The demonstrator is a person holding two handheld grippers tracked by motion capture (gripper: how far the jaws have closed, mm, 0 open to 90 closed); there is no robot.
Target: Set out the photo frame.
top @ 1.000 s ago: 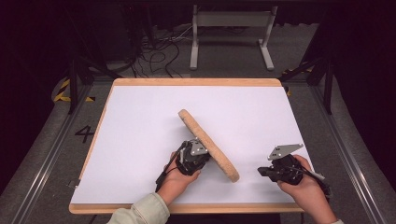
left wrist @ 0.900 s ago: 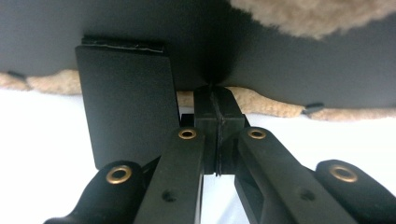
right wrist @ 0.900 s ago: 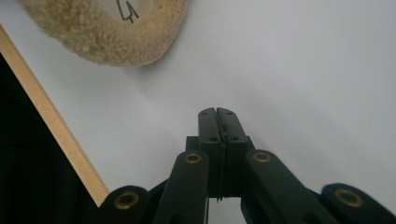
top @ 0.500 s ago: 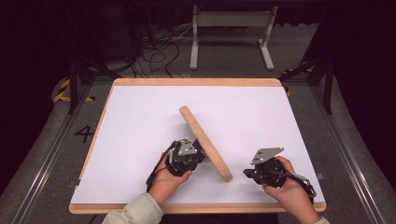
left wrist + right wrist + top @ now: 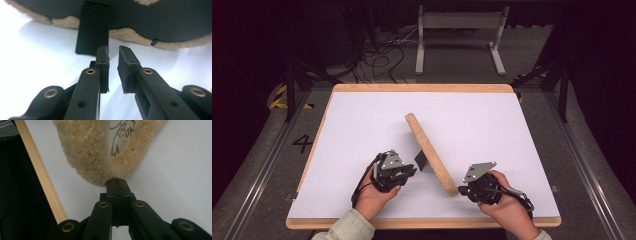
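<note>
A flat frame with a tan fleece rim (image 5: 430,150) stands on its edge, running diagonally across the white table top (image 5: 362,130). Its black prop leg (image 5: 422,161) sticks out on its left side. My left gripper (image 5: 411,171) points at that leg. In the left gripper view the jaws (image 5: 113,51) stand slightly apart with nothing between them, just short of the leg (image 5: 93,30) and the frame's dark back (image 5: 150,20). My right gripper (image 5: 462,190) sits at the frame's near end, shut, its tips (image 5: 117,180) touching the fleece rim (image 5: 87,150).
The table's wooden edge (image 5: 40,170) runs close to the left of the right gripper. A metal stand (image 5: 457,35) and loose cables (image 5: 382,55) lie on the floor beyond the table's far edge.
My right gripper has moved left and toward me, up to the frame's near end. The left gripper has slid slightly left and nearer. The frame has shifted a little with them.
</note>
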